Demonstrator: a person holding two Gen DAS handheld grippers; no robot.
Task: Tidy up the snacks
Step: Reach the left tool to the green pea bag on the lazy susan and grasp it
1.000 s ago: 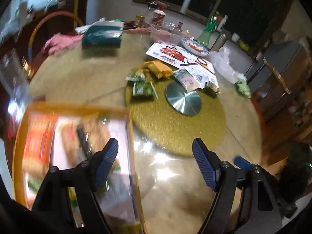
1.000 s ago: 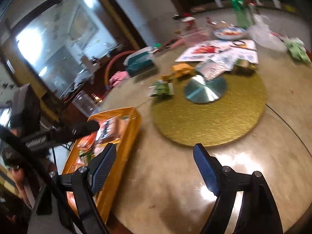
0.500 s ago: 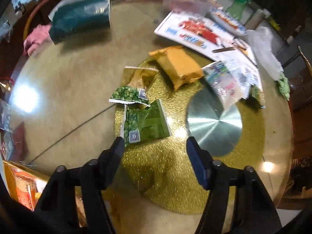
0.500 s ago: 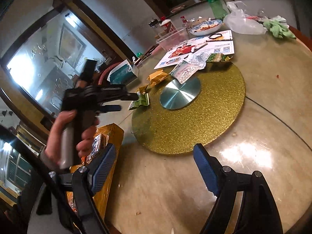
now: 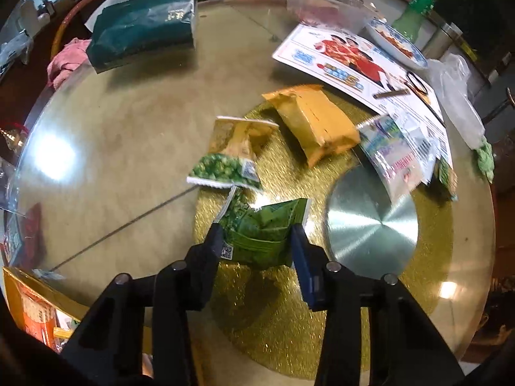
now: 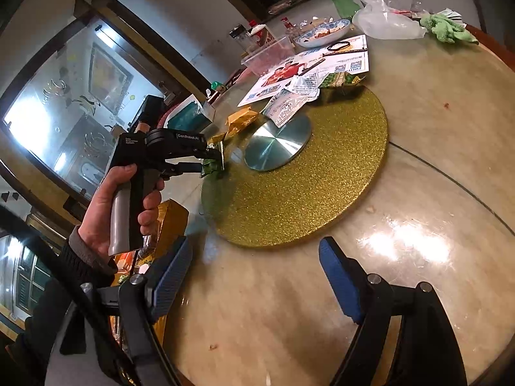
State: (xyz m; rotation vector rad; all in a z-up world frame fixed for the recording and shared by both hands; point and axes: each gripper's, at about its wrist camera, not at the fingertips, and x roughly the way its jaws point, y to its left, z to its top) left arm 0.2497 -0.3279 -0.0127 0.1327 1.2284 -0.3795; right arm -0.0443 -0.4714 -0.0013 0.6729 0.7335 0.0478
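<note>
Where the left wrist view looks down, the left gripper [image 5: 257,241] has its two fingers pressed against either side of a crumpled green snack packet [image 5: 262,234], which sits on the near left part of the gold glitter turntable [image 5: 322,305]. Just beyond lies a second pea packet [image 5: 228,160], straddling the turntable's edge, then an orange packet [image 5: 315,119] farther right. Silver centre disc [image 5: 370,228] to the right; white-blue sachet [image 5: 396,157] overlapping its far rim. Orange tray [image 5: 25,296] at near left, holding packets. Teal bag [image 5: 145,29] at far left.

Right wrist view: right gripper [image 6: 254,280], fingers spread wide, nothing between them, above bare table [image 6: 434,148]. Left hand [image 6: 122,212] grips the other tool's handle at left, tips closed on the green packet [image 6: 212,167].
</note>
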